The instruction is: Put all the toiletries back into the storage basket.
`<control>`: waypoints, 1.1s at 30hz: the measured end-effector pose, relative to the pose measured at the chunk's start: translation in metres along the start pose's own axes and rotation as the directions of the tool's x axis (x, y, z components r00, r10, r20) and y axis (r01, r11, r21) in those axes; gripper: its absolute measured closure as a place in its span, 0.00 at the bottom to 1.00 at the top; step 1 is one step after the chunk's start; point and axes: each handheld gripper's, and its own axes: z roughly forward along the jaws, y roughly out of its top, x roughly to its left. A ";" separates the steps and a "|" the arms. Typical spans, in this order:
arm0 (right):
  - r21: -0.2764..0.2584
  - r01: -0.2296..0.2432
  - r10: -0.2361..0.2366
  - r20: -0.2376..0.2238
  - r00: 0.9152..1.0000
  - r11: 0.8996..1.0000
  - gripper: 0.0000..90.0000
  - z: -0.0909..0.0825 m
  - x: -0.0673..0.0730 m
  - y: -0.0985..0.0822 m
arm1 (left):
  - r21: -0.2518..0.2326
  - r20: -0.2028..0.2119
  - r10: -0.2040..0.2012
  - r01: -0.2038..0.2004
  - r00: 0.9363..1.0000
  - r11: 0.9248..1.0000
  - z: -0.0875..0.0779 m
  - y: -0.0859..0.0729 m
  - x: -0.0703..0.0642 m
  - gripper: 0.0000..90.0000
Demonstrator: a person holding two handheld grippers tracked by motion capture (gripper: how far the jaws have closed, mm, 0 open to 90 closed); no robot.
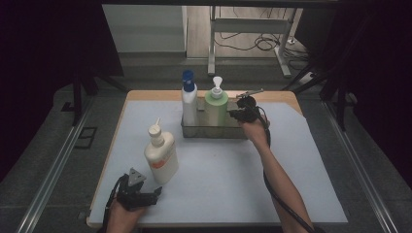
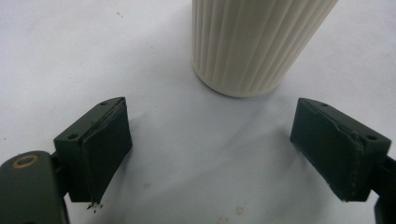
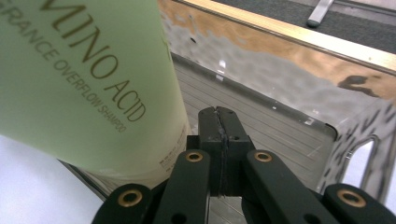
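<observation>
Three bottles stand on the pale blue counter (image 1: 218, 165), which is the largest thing here and carries all the rest. Toward its far edge sits a shiny metal basket (image 1: 214, 130), its mirrored walls and ribbed floor plain in the right gripper view (image 3: 261, 116). Inside it a green pump bottle (image 1: 216, 108) stands upright, with a white bottle with a blue cap (image 1: 189, 99) just beside it on the left. Printed lettering runs across the green bottle (image 3: 88, 79) in the right gripper view. Well apart from the basket, nearer the person, a cream bottle with an orange label (image 1: 161, 154) stands upright on the bare counter; its ribbed base (image 2: 254, 42) rises just ahead of the left claw. The right claw (image 1: 238, 114) is at the basket's right end, just beside the green bottle, its jaws pressed fully together over the basket's near edge with nothing seen between them (image 3: 219, 135). The left claw (image 1: 156, 190) rests low at the near left, jaws spread wide and empty (image 2: 210, 149), near the cream bottle without touching it.
</observation>
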 end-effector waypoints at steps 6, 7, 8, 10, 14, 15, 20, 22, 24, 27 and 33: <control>0.009 0.005 -0.005 -0.012 1.000 1.000 1.00 0.003 0.002 0.001 | 0.000 0.000 0.000 0.000 1.000 1.000 0.000 0.000 0.000 0.13; 0.010 0.002 -0.001 -0.015 1.000 1.000 1.00 0.004 0.002 0.001 | 0.000 0.000 0.000 0.000 1.000 1.000 0.000 0.000 0.000 0.13; 0.011 -0.003 0.003 -0.030 1.000 1.000 1.00 0.005 0.003 0.002 | 0.000 0.000 0.000 0.000 1.000 1.000 0.000 0.000 0.000 0.13; 0.019 0.000 0.001 -0.042 0.999 1.000 1.00 0.006 0.004 0.002 | 0.000 0.000 0.000 0.000 1.000 1.000 0.000 0.000 0.000 0.13; 0.031 0.011 -0.009 -0.041 0.999 0.999 1.00 0.009 0.008 0.001 | 0.000 0.000 0.001 -0.001 1.000 1.000 0.000 0.000 0.000 0.13; 0.031 0.011 -0.009 -0.041 0.999 0.999 1.00 0.009 0.008 0.001 | 0.000 0.000 0.001 -0.001 1.000 1.000 0.000 0.000 0.000 0.13; 0.045 0.016 -0.014 -0.042 0.999 0.999 1.00 0.011 0.010 -0.001 | 0.000 0.000 0.001 -0.001 1.000 1.000 0.000 0.000 0.000 0.13; 0.049 0.020 -0.018 -0.042 0.999 0.999 1.00 0.013 0.012 -0.001 | 0.000 0.000 0.000 0.000 1.000 1.000 0.000 0.000 0.000 0.13; 0.047 0.021 -0.019 -0.050 0.999 0.999 1.00 0.015 0.014 -0.001 | 0.000 0.000 0.000 0.000 1.000 1.000 0.000 0.000 0.000 0.13; 0.052 0.028 -0.025 -0.055 0.998 0.998 1.00 0.017 0.017 -0.001 | 0.000 0.000 0.000 0.000 1.000 1.000 0.000 0.000 0.000 0.13; 0.053 0.045 -0.042 -0.058 0.997 0.998 1.00 0.020 0.026 0.000 | 0.000 0.000 0.000 0.000 1.000 1.000 0.000 0.000 0.000 0.13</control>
